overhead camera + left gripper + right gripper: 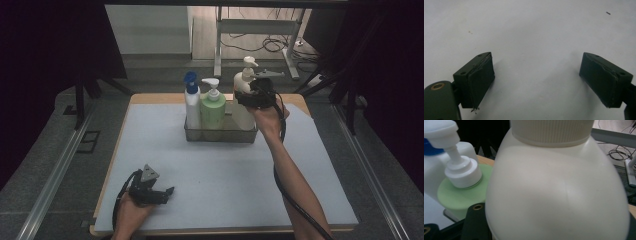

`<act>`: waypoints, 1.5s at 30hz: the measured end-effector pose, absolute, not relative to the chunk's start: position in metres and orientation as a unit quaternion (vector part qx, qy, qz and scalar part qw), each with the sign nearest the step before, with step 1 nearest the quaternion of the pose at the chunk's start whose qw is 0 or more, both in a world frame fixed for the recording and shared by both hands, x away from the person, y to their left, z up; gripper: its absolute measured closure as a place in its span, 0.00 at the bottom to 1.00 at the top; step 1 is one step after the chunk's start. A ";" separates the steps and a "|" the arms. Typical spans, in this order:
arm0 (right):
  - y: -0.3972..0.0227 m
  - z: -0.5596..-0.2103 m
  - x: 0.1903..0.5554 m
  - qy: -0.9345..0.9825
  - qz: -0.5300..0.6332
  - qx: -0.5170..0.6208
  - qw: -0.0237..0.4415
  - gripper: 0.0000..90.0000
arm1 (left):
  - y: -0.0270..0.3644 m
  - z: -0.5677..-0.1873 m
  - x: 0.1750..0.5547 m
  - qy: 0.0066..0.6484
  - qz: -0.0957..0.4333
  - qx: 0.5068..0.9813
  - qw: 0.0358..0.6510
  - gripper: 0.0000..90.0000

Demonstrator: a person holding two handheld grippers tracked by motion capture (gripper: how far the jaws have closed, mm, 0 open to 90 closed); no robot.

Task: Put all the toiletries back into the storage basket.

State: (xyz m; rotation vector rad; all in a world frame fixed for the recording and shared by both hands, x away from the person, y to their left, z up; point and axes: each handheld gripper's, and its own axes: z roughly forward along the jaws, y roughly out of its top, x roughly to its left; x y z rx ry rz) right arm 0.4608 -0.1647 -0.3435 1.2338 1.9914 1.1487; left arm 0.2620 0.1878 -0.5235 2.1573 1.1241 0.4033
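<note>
The right hand-held gripper (251,96) seems clamped around the cream pump bottle (243,100), which stands in the wire basket (220,135) at the table's (225,185) twelve o'clock; the left hand-held gripper (167,192), jaws spread, rests at seven o'clock

You won't find a single word, brand, number or sign to read here — the cream pump bottle (559,190), the green pump bottle (212,107) and the white bottle with the blue cap (192,102) all turn plain, unlabelled faces to you. The grey mat (225,165) carries no print either — just a few dark specks in the left gripper view.
</note>
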 end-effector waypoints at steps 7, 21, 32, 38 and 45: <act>-0.164 -0.351 0.471 0.735 0.423 0.462 0.261 0.41 | 0.188 -0.524 0.262 0.430 0.154 0.825 0.332 0.14; -0.162 -0.373 0.481 0.734 0.420 0.464 0.263 0.41 | 0.188 -0.524 0.262 0.430 0.154 0.825 0.332 0.14; -0.161 -0.385 0.480 0.737 0.417 0.465 0.258 0.41 | 0.188 -0.524 0.262 0.430 0.154 0.825 0.332 0.14; -0.163 -0.392 0.478 0.736 0.415 0.467 0.259 0.41 | 0.188 -0.524 0.262 0.430 0.154 0.825 0.332 0.14; -0.164 -0.400 0.478 0.739 0.410 0.471 0.253 0.41 | 0.188 -0.524 0.262 0.430 0.154 0.825 0.332 0.14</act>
